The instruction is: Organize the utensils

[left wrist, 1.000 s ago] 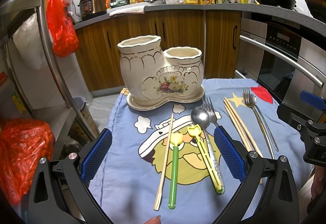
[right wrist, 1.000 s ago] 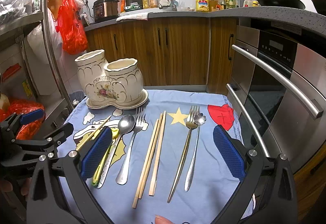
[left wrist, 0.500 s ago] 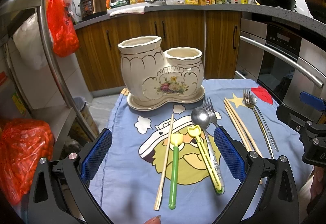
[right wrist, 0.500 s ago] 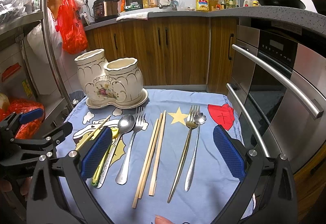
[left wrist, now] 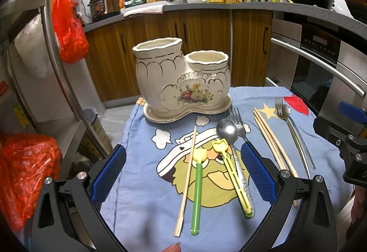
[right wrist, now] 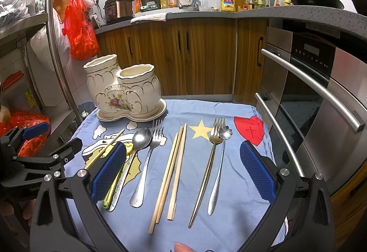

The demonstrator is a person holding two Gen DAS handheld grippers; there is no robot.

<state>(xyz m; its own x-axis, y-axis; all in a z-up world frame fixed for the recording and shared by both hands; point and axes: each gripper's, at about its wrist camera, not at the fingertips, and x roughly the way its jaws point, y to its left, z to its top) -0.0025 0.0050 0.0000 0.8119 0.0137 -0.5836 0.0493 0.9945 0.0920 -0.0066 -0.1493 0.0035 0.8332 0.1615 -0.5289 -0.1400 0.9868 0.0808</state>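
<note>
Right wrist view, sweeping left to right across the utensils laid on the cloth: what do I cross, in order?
Silver spoon → silver fork → wooden chopsticks → gold fork → flower-headed spoon. The single chopstick and plastic pieces at far left sit partly behind a gripper finger, so I leave them out.

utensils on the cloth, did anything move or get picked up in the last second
Nothing visibly changed. Both hand-held grippers, left and right, hover open and empty over the cloth. The spoon, forks, chopsticks and green and yellow utensils lie where they were, and the ceramic holder still stands empty.
</note>
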